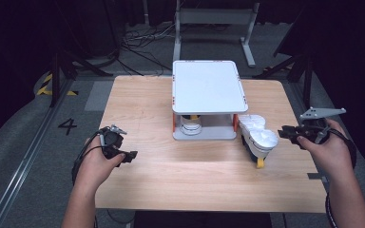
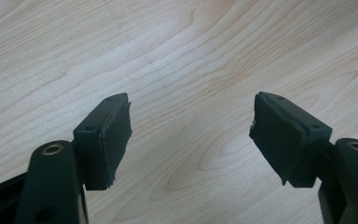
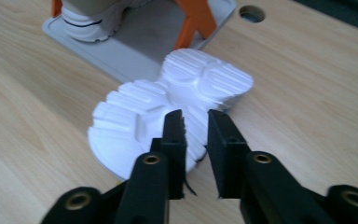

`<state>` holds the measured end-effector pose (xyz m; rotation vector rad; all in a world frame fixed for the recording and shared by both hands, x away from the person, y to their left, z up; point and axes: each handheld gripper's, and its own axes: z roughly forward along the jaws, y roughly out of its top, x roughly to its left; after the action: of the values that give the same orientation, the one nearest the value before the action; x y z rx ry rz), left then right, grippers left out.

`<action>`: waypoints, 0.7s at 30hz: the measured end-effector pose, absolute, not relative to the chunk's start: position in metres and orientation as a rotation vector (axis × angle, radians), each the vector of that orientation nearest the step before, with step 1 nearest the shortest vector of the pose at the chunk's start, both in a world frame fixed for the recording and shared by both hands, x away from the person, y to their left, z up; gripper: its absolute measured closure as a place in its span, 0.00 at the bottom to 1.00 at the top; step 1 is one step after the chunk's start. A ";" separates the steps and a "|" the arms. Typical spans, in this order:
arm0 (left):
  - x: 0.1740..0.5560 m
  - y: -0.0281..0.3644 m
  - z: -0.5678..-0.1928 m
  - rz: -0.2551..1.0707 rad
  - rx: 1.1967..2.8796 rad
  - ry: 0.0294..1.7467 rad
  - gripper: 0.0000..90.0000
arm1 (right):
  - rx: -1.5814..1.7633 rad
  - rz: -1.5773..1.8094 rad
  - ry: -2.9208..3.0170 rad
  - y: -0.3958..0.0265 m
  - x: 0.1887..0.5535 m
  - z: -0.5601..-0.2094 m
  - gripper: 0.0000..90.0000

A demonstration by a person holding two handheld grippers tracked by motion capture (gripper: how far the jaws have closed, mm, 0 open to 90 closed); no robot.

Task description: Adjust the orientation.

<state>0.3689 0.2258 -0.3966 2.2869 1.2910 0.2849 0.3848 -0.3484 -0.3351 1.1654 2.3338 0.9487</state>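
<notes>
White ridged shoe sole (image 3: pixel 168 107), orange-legged white rack (image 1: pixel 207 85), possibly grey base.

Left hand (image 1: pixel 97 164) holding black two-jaw left gripper (image 1: pixel 126 156) low at table's near-left, jaws spread wide, right hand (image 1: pixel 325 147) holding black right gripper (image 1: pixel 284 132) pointing leftward, jaws nearly together with a narrow gap

A light wooden table (image 1: pixel 142 175) stands on a grey floor (image 1: pixel 24 123) in a dark room; the walls behind are lost in black. A round hole (image 3: pixel 251 13) is cut in the tabletop near one edge. A number 4 (image 1: pixel 67 126) is marked on the floor left of the table, with yellow-and-black striped tape (image 1: pixel 45 84) farther back. Cables (image 1: pixel 142 40) lie tangled on the floor beyond the table, beside a grey metal frame (image 1: pixel 216 19) on two feet. Dark stand legs (image 1: pixel 69 64) rise at both sides.
</notes>
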 end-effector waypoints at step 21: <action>0.365 0.223 -0.403 0.271 2.290 1.274 0.32 | 1.192 0.817 2.495 -0.309 0.414 -0.360 1.00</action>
<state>0.3654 0.2230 -0.4029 2.2901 1.2739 0.2711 0.4137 -0.3091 -0.3600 1.1920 2.4951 0.8166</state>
